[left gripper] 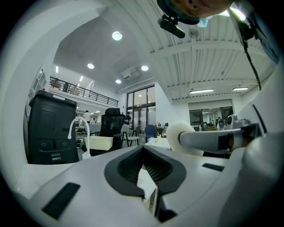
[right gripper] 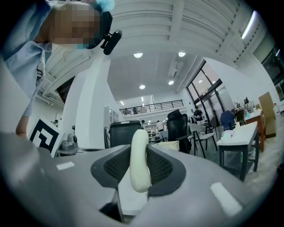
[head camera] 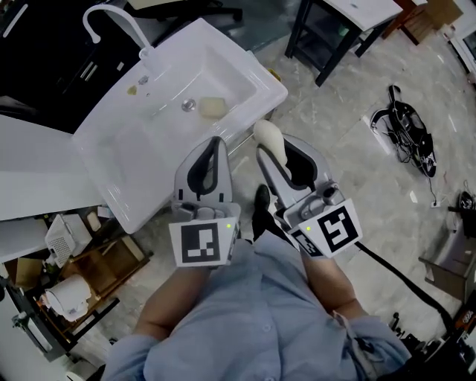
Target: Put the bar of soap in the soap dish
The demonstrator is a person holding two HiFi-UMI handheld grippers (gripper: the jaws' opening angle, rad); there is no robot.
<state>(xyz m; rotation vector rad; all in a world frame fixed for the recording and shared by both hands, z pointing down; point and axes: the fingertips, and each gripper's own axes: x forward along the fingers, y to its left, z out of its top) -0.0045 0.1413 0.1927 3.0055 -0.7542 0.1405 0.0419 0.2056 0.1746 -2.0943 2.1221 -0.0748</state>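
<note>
A: Checking the right gripper [right gripper: 140, 148] first. Clamping anything?

B: Yep, pinching the bar of soap [right gripper: 139, 164] edge-on between both pads, with the top poking up past the tips. In the head view, hanging just off the near edge of the white sink [head camera: 111, 149], not over the basin.

A: And the left gripper [left gripper: 143, 150]?

B: Sitting clenched, tips meeting, gripping nothing. Hovering right beside the right one, both pointing toward the sink.

A: Anything lying in the basin?

B: Spotting a pale yellowish lump [head camera: 212, 108] lying next to the drain [head camera: 189, 105], not far from the faucet [head camera: 111, 18]. Too blurry for calling it anything more.
</note>
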